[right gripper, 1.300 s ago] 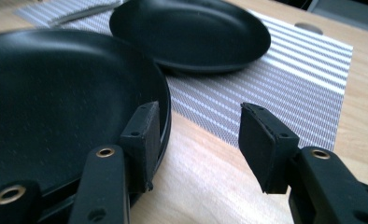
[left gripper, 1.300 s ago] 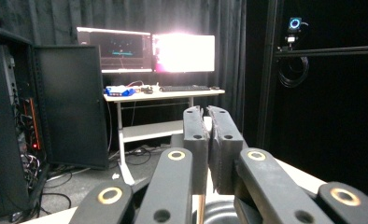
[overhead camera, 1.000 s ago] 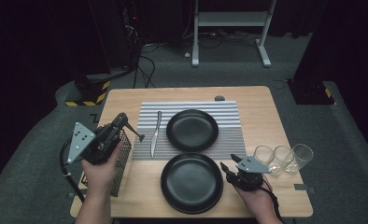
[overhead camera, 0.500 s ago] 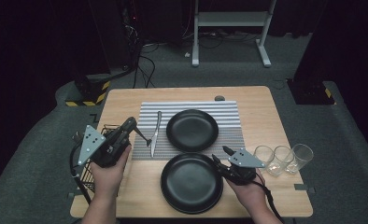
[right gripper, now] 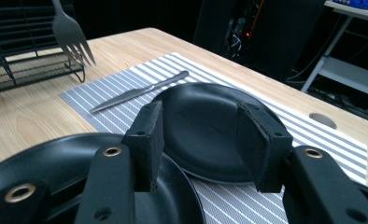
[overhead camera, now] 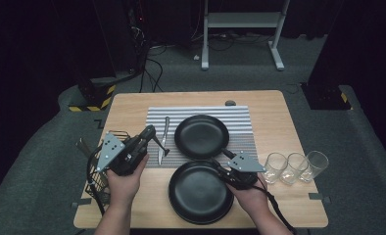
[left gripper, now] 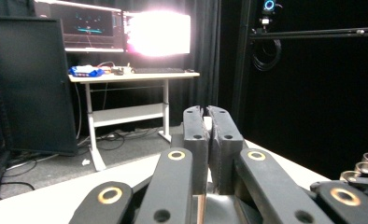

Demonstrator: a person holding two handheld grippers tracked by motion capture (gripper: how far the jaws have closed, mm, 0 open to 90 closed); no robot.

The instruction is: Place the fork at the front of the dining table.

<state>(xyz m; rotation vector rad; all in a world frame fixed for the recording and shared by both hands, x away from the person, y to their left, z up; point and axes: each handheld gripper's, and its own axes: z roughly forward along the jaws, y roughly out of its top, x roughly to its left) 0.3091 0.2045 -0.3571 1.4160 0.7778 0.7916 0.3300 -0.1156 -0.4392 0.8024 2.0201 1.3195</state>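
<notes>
1. The left gripper is sitting further right than a second ago, off the wire basket and just beside the knife; the right gripper has slid left, to the right rim of the near plate.
2. In the left gripper view the two black jaws are pressed together, tips raised toward the room; a fork is hanging in the right gripper view above the basket, but whether those jaws are pinching it cannot be told.
3. The right gripper's jaws are standing spread, with nothing between their padded faces, just over the near plate's rim.
4. Both plates are round, black and matte; the far plate is lying on a grey-and-white striped mat and almost touching the near one, which is resting mostly on bare pale wood of the table.
5. The knife is slim, shiny metal, lying lengthwise on the mat's left part.
6. Three clear glasses are standing in a row right of the right gripper.
</notes>
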